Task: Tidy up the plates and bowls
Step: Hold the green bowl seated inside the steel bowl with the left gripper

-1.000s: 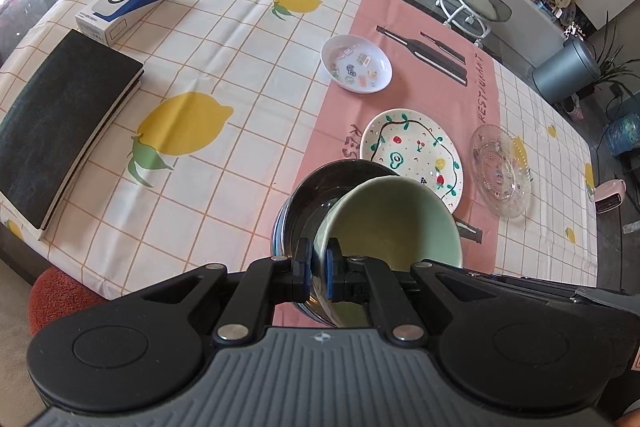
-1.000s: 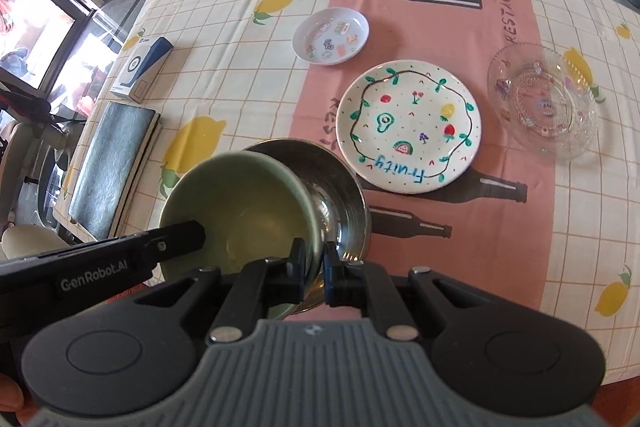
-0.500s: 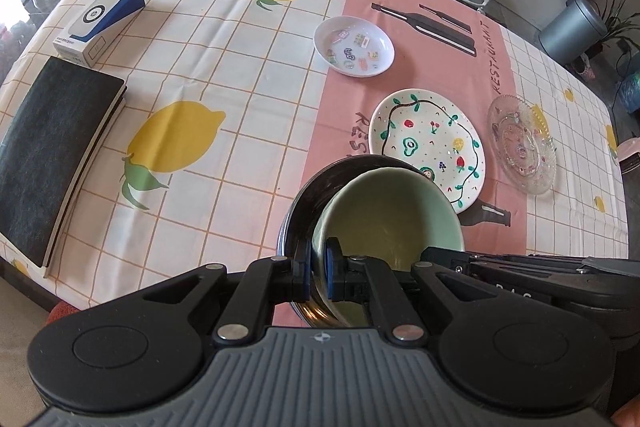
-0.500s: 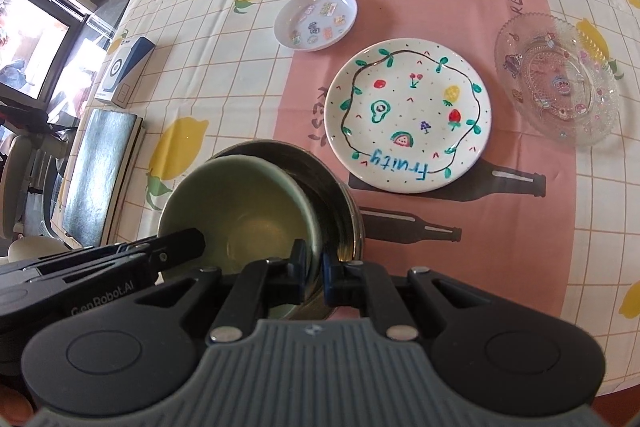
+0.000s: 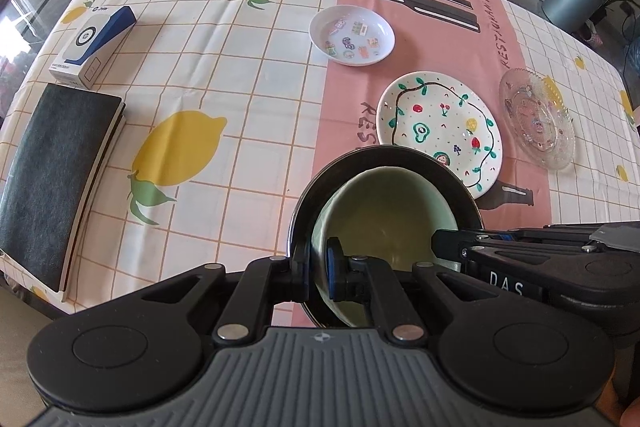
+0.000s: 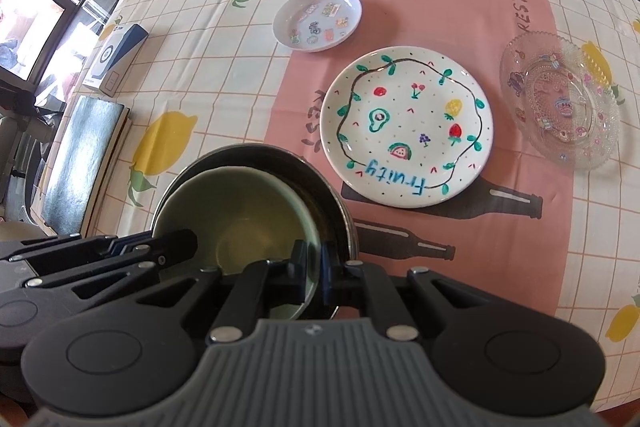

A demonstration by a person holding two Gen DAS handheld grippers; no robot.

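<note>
two grippers hold one pale green bowl (image 5: 384,215) that sits tilted inside a steel bowl (image 5: 308,211) at the near edge of the counter (image 5: 256,99). going left to right: a dark notebook (image 5: 56,179) and a blue-and-white box (image 5: 94,43) lie off to the side, then the left gripper (image 5: 318,273) has its jaws pinched narrow on the green bowl's near rim, and the right gripper (image 6: 316,273) pinches the rim on the other side. further right, a small sticker dish (image 5: 352,35), a fruit-painted plate (image 5: 440,129) and a clear glass plate (image 5: 536,123) lie apart, unstacked. nesting looks nearly done; the plates seem left to gather.
</note>
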